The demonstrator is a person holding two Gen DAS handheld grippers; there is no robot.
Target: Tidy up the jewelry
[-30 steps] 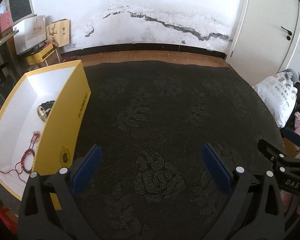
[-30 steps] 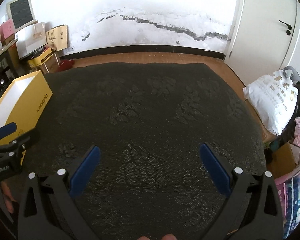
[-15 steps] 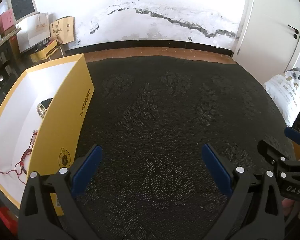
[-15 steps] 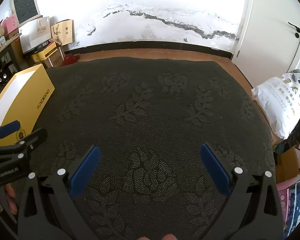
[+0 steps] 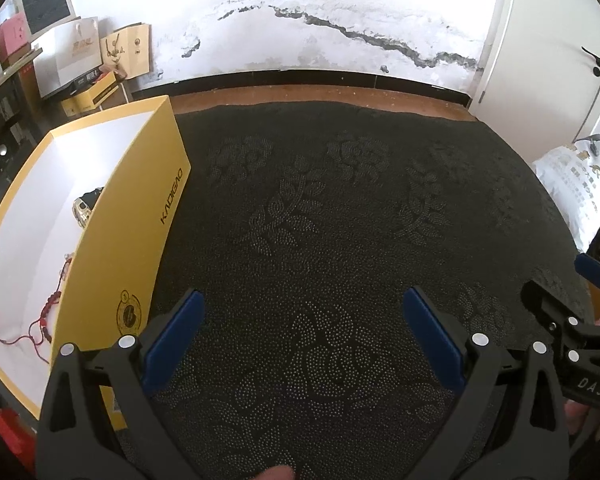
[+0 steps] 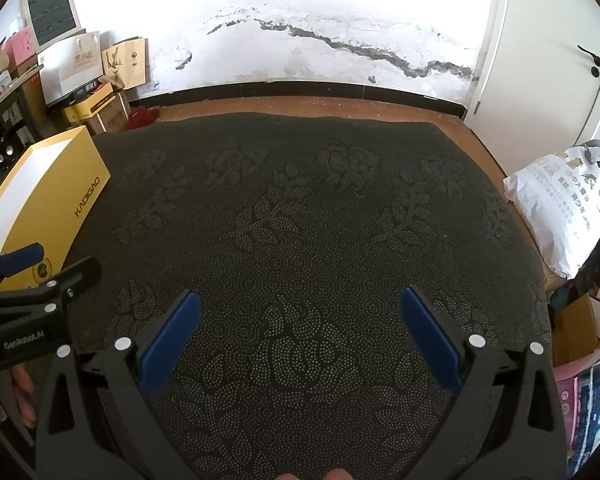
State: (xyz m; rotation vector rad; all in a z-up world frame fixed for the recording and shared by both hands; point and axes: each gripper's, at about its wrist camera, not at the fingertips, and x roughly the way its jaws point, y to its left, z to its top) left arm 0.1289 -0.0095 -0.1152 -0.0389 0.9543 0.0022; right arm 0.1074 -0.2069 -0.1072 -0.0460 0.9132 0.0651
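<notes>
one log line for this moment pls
left gripper open, empty | right gripper open, empty | red bracelet, watch in yellow box

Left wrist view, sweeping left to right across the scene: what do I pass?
Red string bracelet in the yellow box → dark patterned mat → white printed bag → right gripper at the picture's edge. The left gripper stands open over the mat.

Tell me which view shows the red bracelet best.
The left wrist view: the red bracelet lies on the white floor of the yellow box, partly behind its near wall. The right wrist view shows only the box's outside; the bracelet is hidden.
</notes>
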